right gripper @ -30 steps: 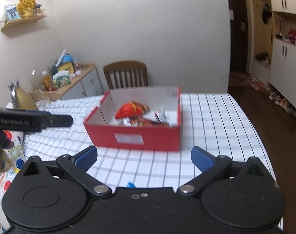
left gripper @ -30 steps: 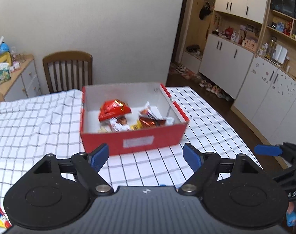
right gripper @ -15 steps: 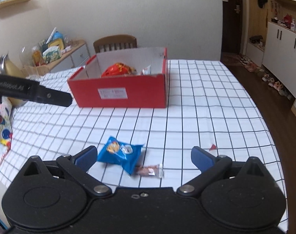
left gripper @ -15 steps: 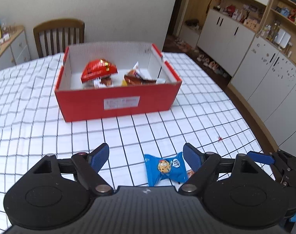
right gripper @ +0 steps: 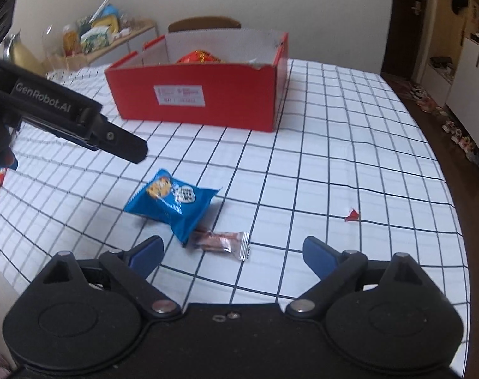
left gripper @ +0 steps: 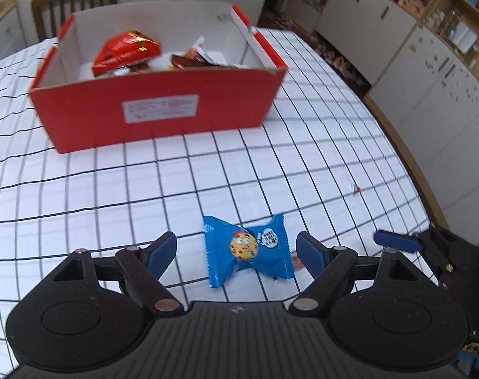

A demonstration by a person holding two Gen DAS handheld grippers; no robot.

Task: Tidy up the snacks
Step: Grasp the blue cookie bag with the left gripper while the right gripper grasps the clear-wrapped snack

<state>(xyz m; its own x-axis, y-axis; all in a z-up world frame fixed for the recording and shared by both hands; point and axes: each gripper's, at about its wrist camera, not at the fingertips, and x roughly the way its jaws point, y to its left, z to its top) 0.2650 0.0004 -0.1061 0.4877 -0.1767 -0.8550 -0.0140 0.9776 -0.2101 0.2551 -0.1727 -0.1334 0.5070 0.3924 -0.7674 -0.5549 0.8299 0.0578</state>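
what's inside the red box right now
The red box holds a red foil packet on top of several smaller wrapped snacks. The box's front wall and that packet hide the floor and whatever lies lower down.

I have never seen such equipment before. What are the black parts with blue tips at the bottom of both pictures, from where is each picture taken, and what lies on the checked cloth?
The black parts are two hand-held grippers; a person carries one in each hand. Each has a camera looking forward along its blue-tipped fingers. One picture comes from the left gripper, the other from the right gripper. Both are open and hold nothing. On the checked tablecloth lie a blue cookie packet, a small clear-wrapped snack beside it and a tiny red scrap. Farther back stands a red box with snacks already inside.
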